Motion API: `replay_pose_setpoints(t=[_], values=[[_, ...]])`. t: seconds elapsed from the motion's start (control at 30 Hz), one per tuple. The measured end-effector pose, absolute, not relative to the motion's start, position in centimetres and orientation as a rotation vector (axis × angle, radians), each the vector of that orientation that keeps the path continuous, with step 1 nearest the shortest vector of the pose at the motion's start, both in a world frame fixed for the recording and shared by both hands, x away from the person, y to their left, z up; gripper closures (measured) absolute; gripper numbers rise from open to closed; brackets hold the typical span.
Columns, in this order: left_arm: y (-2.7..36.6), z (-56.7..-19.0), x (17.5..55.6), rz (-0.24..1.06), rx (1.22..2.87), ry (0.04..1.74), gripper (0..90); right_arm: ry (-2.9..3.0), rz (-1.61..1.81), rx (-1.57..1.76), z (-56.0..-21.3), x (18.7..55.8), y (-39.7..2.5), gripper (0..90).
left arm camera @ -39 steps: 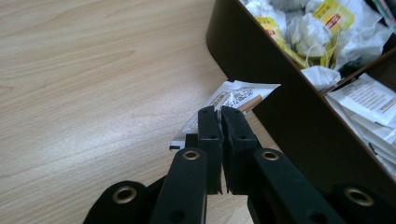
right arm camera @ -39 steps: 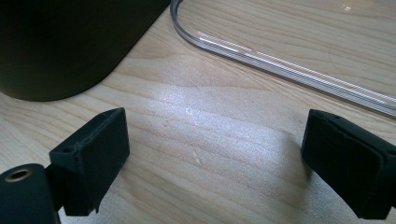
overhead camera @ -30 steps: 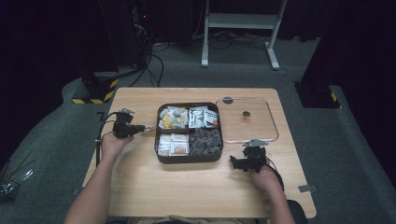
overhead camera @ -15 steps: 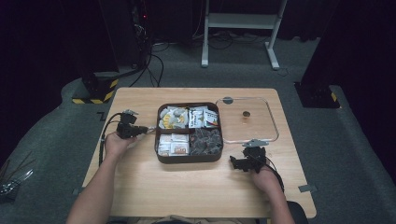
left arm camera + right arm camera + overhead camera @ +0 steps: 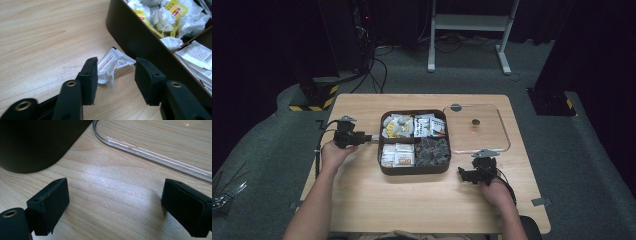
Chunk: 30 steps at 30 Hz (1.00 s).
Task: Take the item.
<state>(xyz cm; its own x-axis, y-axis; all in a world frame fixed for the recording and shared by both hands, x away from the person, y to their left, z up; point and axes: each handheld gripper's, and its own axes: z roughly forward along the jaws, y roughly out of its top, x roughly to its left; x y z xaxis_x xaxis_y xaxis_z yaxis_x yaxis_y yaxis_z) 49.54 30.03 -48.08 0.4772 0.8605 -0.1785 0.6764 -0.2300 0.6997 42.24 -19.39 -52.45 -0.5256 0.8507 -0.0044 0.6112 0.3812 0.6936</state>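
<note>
A dark brown four-compartment tray (image 5: 414,170) sits mid-table, holding packets and tea bags. A crumpled white packet (image 5: 112,65) lies on the wood against the tray's outer wall (image 5: 132,37). My left gripper (image 5: 115,75) is open, its jaws on either side of that packet, close above the table; in the high view the left gripper (image 5: 371,137) points at the tray's left side. My right gripper (image 5: 464,175) rests low by the tray's front right corner (image 5: 32,147), open wide with bare wood between its jaws (image 5: 113,202).
A clear lid (image 5: 477,128) with a small round knob lies flat to the right of the tray; its rim (image 5: 150,155) runs just beyond my right gripper. Table edges are near both forearms. Black equipment and cables stand behind the table.
My left gripper has slid right toward the tray's left wall and now brackets the loose packet. The right gripper has stayed put.
</note>
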Motion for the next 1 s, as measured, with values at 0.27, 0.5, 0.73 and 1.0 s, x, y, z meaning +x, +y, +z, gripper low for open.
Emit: replay_pose_setpoints(t=[0.27,0.5,0.73,1.0], values=[[30.8,-47.4,48.1,0.314,1.948,1.265,45.7,2.286,0.919,1.272,-52.4,42.2,-19.4,7.8],[31.4,-47.3,46.9,0.347,1.935,1.285,42.4,2.289,0.921,1.269,-52.4,42.3,-19.4,7.8],[32.3,-47.7,46.2,0.386,1.92,1.307,33.3,2.29,0.924,1.268,-52.4,42.4,-19.4,7.8],[34.1,-48.7,45.8,0.408,1.917,1.338,30.2,2.291,0.924,1.268,-52.4,42.4,-19.4,7.8]])
